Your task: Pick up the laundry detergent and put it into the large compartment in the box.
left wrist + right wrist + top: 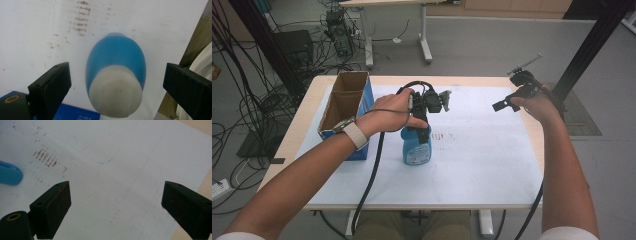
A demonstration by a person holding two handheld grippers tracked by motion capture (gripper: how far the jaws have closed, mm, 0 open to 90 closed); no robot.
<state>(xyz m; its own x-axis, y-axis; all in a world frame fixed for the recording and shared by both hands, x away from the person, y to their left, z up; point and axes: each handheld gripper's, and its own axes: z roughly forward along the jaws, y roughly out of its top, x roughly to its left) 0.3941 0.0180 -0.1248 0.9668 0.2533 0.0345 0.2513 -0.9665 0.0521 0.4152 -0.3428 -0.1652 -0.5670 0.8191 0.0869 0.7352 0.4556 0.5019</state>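
While my table [312, 90] with its white sheet [482, 165] takes up most of the high view, the work sits left of its middle. An open cardboard box [343, 102] with blue sides stands at the left edge of the sheet, and just to its right stands the blue bottle [417, 145], upright on the sheet.

My left gripper [428, 102] hangs directly over that bottle. Looking along its jaws in the left gripper view, I see them spread wide, one on either side of the bottle's pale cap [115, 93], with clear gap on both sides, so I hold nothing yet. My right gripper [512, 102] floats well apart near the right edge of the table, its jaws equally wide and bare above the sheet.

I judge the job barely begun: the bottle is approached but not gripped, and closing, lifting and whatever placing follows, perhaps into the box, are all left.

From above, the box, both arms and the bottle's label are plain. The left gripper view alone lets me check how the cap sits between the jaws. The right gripper view adds faint brown smudges [46, 157] and thin pencil lines, plus a blue sliver of the bottle [10, 175] at its left edge.
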